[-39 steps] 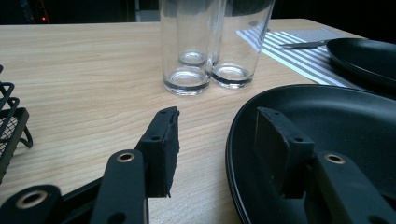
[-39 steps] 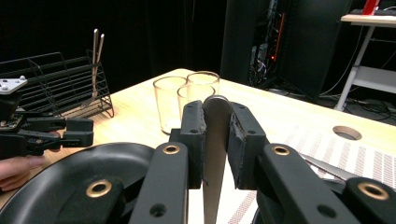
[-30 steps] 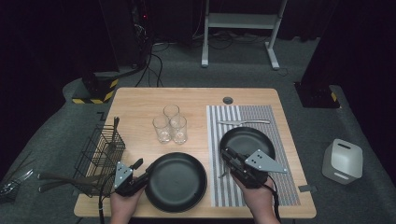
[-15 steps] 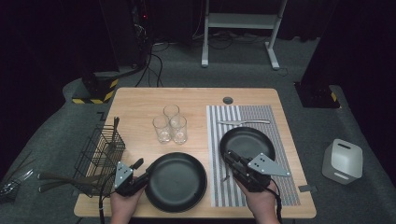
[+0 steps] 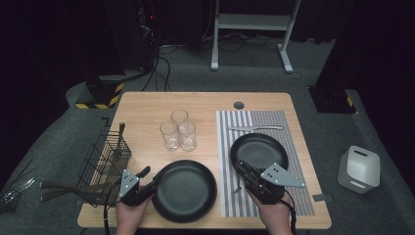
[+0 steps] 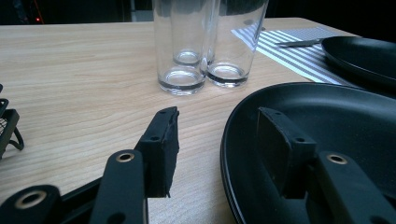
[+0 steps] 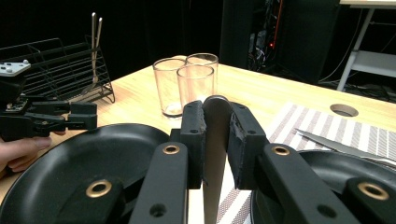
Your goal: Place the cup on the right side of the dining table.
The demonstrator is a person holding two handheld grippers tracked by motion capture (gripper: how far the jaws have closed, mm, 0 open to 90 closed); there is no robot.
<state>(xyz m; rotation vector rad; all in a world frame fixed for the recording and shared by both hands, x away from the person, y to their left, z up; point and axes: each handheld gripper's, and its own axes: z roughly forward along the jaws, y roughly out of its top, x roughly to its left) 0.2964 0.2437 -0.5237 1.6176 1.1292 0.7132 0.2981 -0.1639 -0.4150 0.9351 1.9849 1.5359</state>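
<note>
In the right gripper view, the flat metal utensil (image 7: 214, 154) clamped upright between the right gripper (image 7: 215, 135)'s fingers is cut off at the bottom edge of the frame, so which piece of cutlery it is cannot be told. The fingers are nearly closed, pressing both its faces. In the high view it hangs over the striped placemat (image 5: 274, 122), at the lower left rim of the small black plate (image 5: 258, 151).

The left gripper (image 6: 217, 140) has its fingers spread wide, straddling the left rim of the large black plate (image 6: 327, 107) at the bottom centre of the tabletop (image 5: 147, 110), without pressing on it.
</note>
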